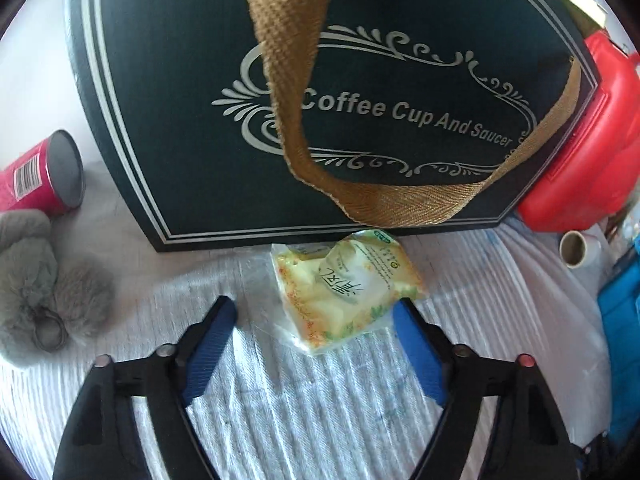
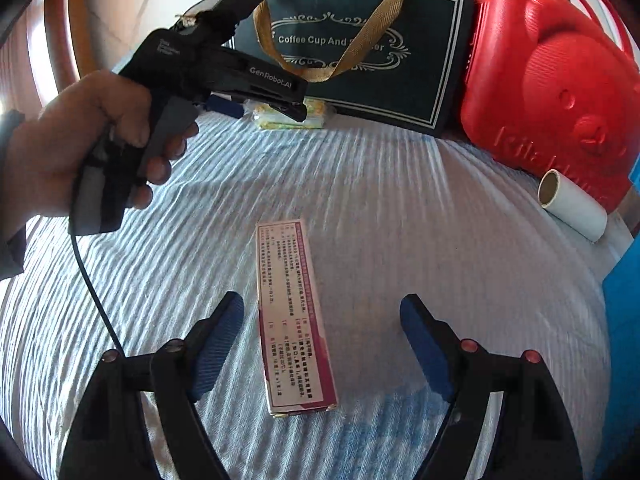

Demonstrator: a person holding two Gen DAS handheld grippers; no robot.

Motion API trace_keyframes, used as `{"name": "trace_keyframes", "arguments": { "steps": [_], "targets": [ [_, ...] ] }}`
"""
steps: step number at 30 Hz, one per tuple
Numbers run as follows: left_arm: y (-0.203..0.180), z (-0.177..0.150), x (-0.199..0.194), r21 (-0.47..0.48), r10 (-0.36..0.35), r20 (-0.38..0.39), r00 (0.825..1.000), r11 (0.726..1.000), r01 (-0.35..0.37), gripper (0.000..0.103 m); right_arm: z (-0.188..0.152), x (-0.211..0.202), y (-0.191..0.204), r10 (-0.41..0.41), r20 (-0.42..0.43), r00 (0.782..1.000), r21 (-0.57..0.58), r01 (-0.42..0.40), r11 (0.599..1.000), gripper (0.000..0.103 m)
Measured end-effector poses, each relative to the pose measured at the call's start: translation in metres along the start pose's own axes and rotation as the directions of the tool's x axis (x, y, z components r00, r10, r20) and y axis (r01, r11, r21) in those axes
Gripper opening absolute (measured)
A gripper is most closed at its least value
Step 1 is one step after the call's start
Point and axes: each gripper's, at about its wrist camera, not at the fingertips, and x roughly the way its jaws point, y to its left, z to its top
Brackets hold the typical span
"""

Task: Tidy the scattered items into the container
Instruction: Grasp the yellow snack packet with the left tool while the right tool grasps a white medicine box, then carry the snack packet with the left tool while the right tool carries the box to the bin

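Pick-up stage: left gripper (image 1: 316, 312) spread wide around the yellow snack packet (image 1: 344, 288), which lies on the striped cloth (image 1: 280, 420) just in front of the dark gift bag (image 1: 192, 80); next it likely closes and lifts over the bag's rim. Right gripper (image 2: 322, 308) also wide apart, empty, straddling the pink box (image 2: 292, 320). The bag's gold handle (image 1: 288, 60) dangles in the way. Red can (image 1: 44, 176) and grey pom-pom (image 1: 44, 292) lie left; red case (image 2: 552, 80) and paper roll (image 2: 572, 208) right.

Left gripper (image 1: 316, 320) jaws spread wide, right gripper (image 2: 322, 312) jaws spread wide, both angled downward
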Motion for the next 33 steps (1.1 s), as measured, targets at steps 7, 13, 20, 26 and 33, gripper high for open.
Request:
{"name": "trace_keyframes", "arguments": {
  "steps": [7, 13, 20, 26, 33],
  "targets": [
    [-0.006, -0.006, -0.014, 0.017, -0.017, 0.042, 0.999, 1.000, 0.016, 0.019, 0.000, -0.002, 0.007, -0.003, 0.006, 1.000, 0.007, 0.003, 1.000, 0.028],
    [-0.006, -0.019, -0.036, -0.016, -0.042, 0.059, 0.997, 0.999, 0.043, 0.014, -0.004, -0.008, 0.003, 0.027, -0.007, 1.000, 0.048, -0.027, 0.998, 0.027],
    [-0.019, -0.042, -0.074, -0.026, -0.061, 0.067, 0.996, 0.998, 0.063, 0.012, -0.004, -0.043, 0.013, 0.012, -0.010, 1.000, 0.045, -0.012, 0.999, 0.027],
    [-0.019, -0.052, -0.131, -0.032, -0.052, 0.078, 0.996, 0.998, 0.054, 0.012, 0.002, -0.088, 0.027, 0.001, -0.016, 1.000, 0.039, 0.000, 0.999, 0.027],
    [-0.020, -0.050, -0.208, -0.028, -0.037, 0.092, 0.995, 0.999, 0.039, 0.012, 0.012, -0.151, 0.042, 0.001, -0.005, 1.000, 0.042, -0.001, 0.999, 0.027]
  ]
}}
